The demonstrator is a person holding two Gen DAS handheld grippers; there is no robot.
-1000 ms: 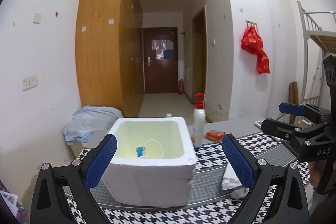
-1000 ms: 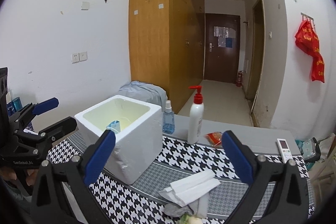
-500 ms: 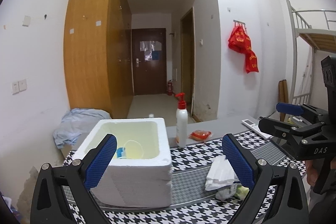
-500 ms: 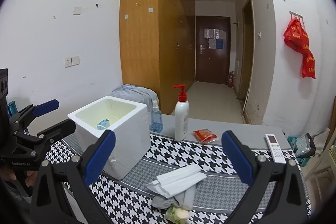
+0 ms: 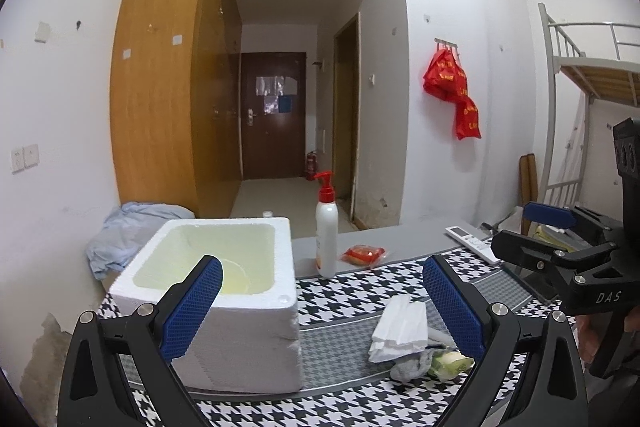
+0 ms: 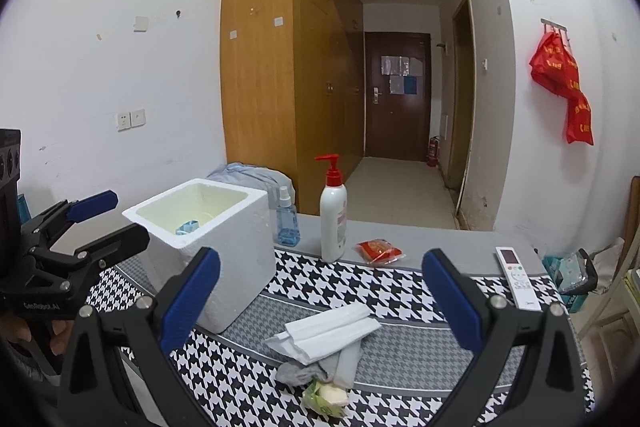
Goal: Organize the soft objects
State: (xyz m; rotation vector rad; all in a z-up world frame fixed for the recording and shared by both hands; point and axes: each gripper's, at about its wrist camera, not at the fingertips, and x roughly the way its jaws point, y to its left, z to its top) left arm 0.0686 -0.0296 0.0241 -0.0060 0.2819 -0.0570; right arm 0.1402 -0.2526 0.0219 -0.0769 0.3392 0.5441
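Soft pile (image 6: pixel 328 339): near table's (image 6: pixel 400 291) front edge, untouched.
Grippers: left gripper (image 5: pixel 322 301) swung right from foam box (image 5: pixel 224 291); right gripper (image 6: pixel 320 295) lower; both spread, empty.
Meaning: pickup pending.

Open cloth lies around the towel pile (image 6: pixel 332 331); the foam box (image 6: pixel 216 247) blocks the left, the pump bottle (image 6: pixel 333 219) seemingly stands behind.

A: Where does the left wrist view look from?
B: From low over the table's near-left, facing the door (image 5: pixel 273 115); the foam box (image 5: pixel 224 291) sits close.
A: And the right?
B: Further right, same heading; both share box, bottle (image 6: pixel 333 215), folded cloth (image 6: pixel 328 331).
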